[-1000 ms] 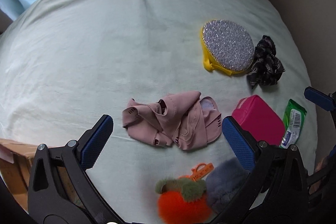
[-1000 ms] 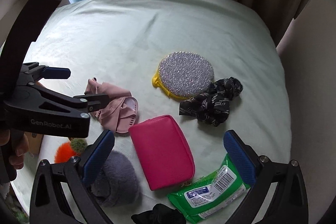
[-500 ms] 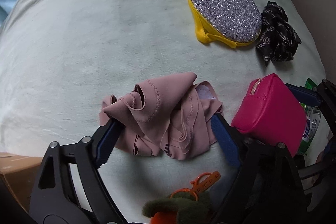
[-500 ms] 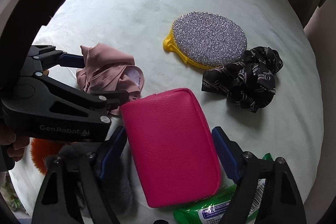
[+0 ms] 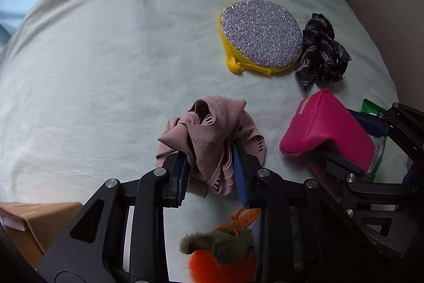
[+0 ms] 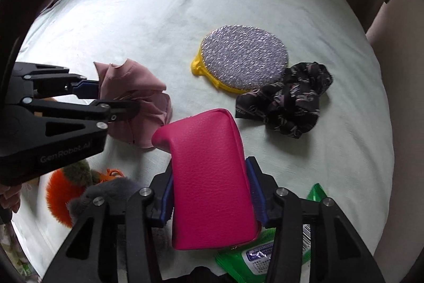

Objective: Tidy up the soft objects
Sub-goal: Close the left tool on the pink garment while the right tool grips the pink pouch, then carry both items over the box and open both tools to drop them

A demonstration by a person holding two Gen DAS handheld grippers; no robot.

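Observation:
A crumpled dusty-pink cloth (image 5: pixel 209 118) lies on the pale green sheet (image 5: pixel 106 57). My left gripper (image 5: pixel 209 153) points down at it, its jaws closing tight, and both blue pads pinch the bunched fabric. To the right, a hot-pink zip pouch (image 6: pixel 209 145) sits tilted between the pads of my right gripper (image 6: pixel 210 171). Those jaws are closing and press on both of its sides. The right wrist view also shows the cloth (image 6: pixel 132 81) in the left gripper (image 6: pixel 116 97).
A round sequin purse with yellow trim (image 5: pixel 261 33) and a black scrunchie (image 5: pixel 322 55) lie further back. A green wipes pack (image 6: pixel 262 253), an orange fluffy toy (image 5: pixel 220 256) and a grey fluffy thing (image 6: pixel 106 192) lie near me. A cardboard box (image 5: pixel 34 222) stands at the lower left.
Both grippers came down from open and closed in: the left one bunched up the pink cloth, the right one took the pouch by its sides and tipped it.

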